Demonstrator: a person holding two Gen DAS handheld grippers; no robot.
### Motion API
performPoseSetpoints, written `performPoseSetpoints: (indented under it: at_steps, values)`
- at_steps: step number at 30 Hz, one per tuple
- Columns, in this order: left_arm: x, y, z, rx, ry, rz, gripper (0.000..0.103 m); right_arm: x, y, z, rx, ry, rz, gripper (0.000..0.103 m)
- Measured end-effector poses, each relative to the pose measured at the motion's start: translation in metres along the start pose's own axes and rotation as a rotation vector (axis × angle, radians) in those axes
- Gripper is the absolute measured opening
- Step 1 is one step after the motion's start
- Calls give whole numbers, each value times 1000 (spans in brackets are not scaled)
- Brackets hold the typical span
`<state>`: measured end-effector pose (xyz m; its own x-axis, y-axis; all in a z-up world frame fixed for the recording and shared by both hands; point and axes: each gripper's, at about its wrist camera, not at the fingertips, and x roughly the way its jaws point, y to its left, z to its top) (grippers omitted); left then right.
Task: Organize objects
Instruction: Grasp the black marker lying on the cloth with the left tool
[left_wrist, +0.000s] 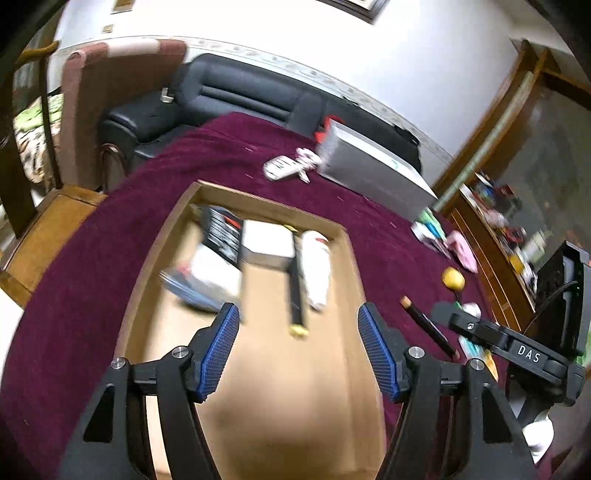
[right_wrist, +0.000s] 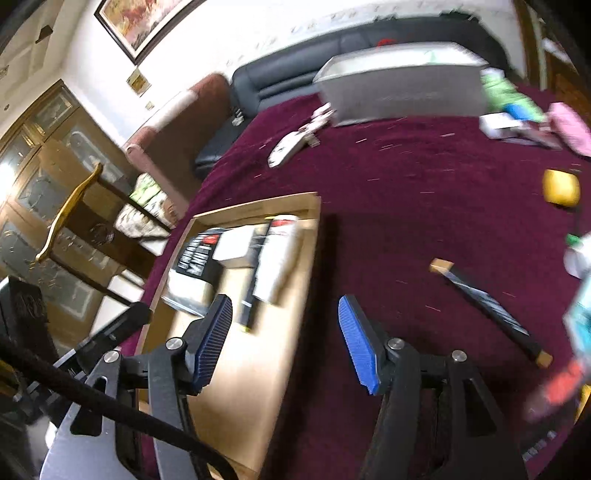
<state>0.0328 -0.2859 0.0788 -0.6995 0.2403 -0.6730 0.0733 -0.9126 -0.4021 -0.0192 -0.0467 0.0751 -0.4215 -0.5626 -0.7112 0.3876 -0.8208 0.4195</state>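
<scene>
A shallow cardboard tray (left_wrist: 273, 203) (right_wrist: 255, 206) lies on a maroon cloth. It holds a black packet (left_wrist: 223, 232), a white box (left_wrist: 267, 240), a white tube (left_wrist: 316, 269) and a black pen with a yellow tip (left_wrist: 295, 295). My left gripper (left_wrist: 297, 314) hangs open above the tray with nothing between its blue pads. My right gripper (right_wrist: 286, 306) is open and empty too, over the tray's right rim. A black stick with tan ends (right_wrist: 487, 306) (left_wrist: 430, 326) and a yellow round thing (right_wrist: 561, 188) (left_wrist: 453, 278) lie loose on the cloth to the right.
A grey box (left_wrist: 369, 170) (right_wrist: 402, 88) stands at the far side, with a white remote (left_wrist: 282, 168) (right_wrist: 286, 147) beside it. Pink and green items (right_wrist: 569, 125) crowd the far right. A dark sofa (left_wrist: 229, 96) lies beyond the table and a wooden chair (right_wrist: 74, 199) to the left.
</scene>
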Motion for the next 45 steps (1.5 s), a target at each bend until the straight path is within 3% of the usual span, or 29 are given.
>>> performPoseSetpoints:
  at_steps: [8,14,20,26,31,39,42,45]
  values:
    - [10,-74,-30,104,95,-97,61,-97,-83,-45,125,-152,-104,68]
    - [42,-123,-53,145,199,-149,61,-159,-150,-76,249,-292,-213,75]
    - [82,-156,-69,102,285,-169,60,-171,-208,-99,372,-318,-244,75]
    - [131,-175,-65,-23,290,-111,60,-165,-241,-111,412,-330,-250,75]
    - [163,-197,-58,10,243,4,60,-163,-255,-117,429,-337,-192,75]
    - [191,-232,-59,189,201,154,65,-161,-266,-123,475,-331,-92,76]
    - [199,-251,-70,355,189,218,66,-160,-264,-123,466,-326,-93,78]
    - [194,-252,-73,411,181,165,45,-159,-261,-122,455,-321,-105,79]
